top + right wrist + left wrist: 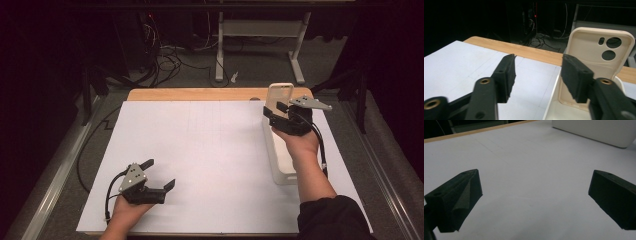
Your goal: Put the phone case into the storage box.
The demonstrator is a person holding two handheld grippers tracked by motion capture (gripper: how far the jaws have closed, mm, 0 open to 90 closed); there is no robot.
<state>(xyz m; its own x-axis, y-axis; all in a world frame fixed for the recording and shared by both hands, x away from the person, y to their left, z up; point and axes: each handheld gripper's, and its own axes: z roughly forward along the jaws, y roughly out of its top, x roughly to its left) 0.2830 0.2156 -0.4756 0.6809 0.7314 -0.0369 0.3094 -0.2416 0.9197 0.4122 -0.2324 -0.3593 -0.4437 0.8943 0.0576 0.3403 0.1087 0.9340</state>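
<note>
Two tongs stand spread: our left tongs (159,175) at lower left over bare bench (210,150), our right tongs (537,75) beside the phone case (596,67) upright in the white tray (280,165), whose base sits half hidden.

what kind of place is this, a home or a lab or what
Most likely a lab or recording workspace, not a home: a white sheet covers a wooden table, loose cables tangle on the dark floor behind, and a bare desk frame stands beyond.
</note>
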